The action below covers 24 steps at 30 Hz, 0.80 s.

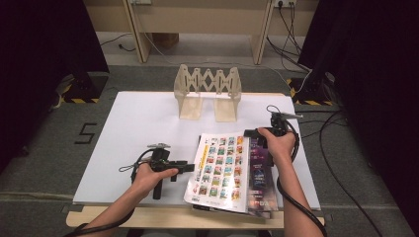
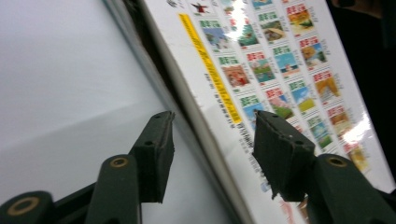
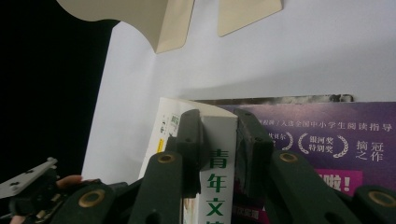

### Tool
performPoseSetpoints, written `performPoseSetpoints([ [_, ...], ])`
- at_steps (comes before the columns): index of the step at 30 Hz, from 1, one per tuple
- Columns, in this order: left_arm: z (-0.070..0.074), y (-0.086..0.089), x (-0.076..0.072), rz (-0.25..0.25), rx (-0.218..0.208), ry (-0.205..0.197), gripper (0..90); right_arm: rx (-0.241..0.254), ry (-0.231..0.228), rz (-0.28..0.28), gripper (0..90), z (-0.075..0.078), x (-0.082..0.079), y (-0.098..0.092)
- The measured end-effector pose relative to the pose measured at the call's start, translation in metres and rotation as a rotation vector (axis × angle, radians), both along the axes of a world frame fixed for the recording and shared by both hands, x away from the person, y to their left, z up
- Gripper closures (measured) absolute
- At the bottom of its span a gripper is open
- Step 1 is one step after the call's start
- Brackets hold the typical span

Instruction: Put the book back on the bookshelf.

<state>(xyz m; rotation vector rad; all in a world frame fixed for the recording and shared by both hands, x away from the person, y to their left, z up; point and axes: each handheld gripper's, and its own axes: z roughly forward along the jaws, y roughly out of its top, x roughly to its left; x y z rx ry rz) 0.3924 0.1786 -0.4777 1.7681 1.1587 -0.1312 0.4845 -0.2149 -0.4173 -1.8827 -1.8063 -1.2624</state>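
Taking the white glossy book with a grid of small coloured pictures on its cover [image 1: 219, 168] as the mark: to its left lies the left gripper [image 1: 188, 167] on the white table board [image 1: 138, 128], jaws spread wide and clamped on nothing. In the left gripper view those jaws straddle the book's tilted edge (one pad seems to hover over the cover, though I cannot be sure it is clear). The book leans raised above a purple-covered book [image 1: 259, 173] lying flat. At its far right edge, the right gripper [image 1: 257, 134] pinches the white book's spine, as the right gripper view shows plainly. Beyond stands a beige folding wooden book rack [image 1: 208, 93].
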Motion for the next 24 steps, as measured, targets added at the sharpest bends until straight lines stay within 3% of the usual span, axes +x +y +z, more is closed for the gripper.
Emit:
performPoseSetpoints([
  [3, 0.000, 0.008, -0.006, 0.021, 0.028, -0.032, 44.7, -0.017, -0.016, 0.003, 73.8, 0.004, -0.001, 0.003],
  [4, -0.001, 0.016, -0.011, 0.046, 0.060, -0.064, 44.8, -0.020, -0.028, 0.004, 73.9, 0.009, -0.003, 0.006],
  [8, -0.001, 0.026, -0.019, 0.073, 0.078, -0.104, 42.6, -0.046, -0.045, 0.009, 73.8, 0.014, -0.005, 0.011],
  [11, -0.001, 0.034, -0.022, 0.102, 0.067, -0.125, 38.1, -0.060, -0.071, 0.007, 73.9, 0.021, -0.009, 0.017],
  [13, -0.003, 0.041, -0.022, 0.135, 0.012, -0.125, 35.0, -0.071, -0.083, 0.011, 73.9, 0.025, -0.011, 0.019],
  [14, -0.003, 0.041, -0.022, 0.135, 0.012, -0.125, 33.8, -0.071, -0.083, 0.011, 73.9, 0.025, -0.011, 0.019],
  [15, -0.003, 0.046, -0.022, 0.146, -0.031, -0.127, 32.0, -0.078, -0.096, 0.015, 73.9, 0.029, -0.012, 0.022],
  [16, -0.003, 0.048, -0.022, 0.134, -0.036, -0.148, 30.0, -0.075, -0.099, 0.015, 73.9, 0.030, -0.013, 0.023],
  [17, -0.003, 0.048, -0.022, 0.134, -0.036, -0.148, 28.5, -0.075, -0.099, 0.015, 73.9, 0.030, -0.013, 0.023],
  [18, -0.002, 0.049, -0.024, 0.116, -0.018, -0.191, 28.7, -0.090, -0.114, 0.015, 73.9, 0.034, -0.015, 0.026],
  [19, -0.002, 0.049, -0.024, 0.118, -0.015, -0.203, 30.0, -0.094, -0.124, 0.017, 74.0, 0.035, -0.015, 0.028],
  [24, -0.004, 0.050, -0.025, 0.122, -0.001, -0.207, 32.9, -0.100, -0.148, 0.017, 74.2, 0.042, -0.018, 0.033],
])
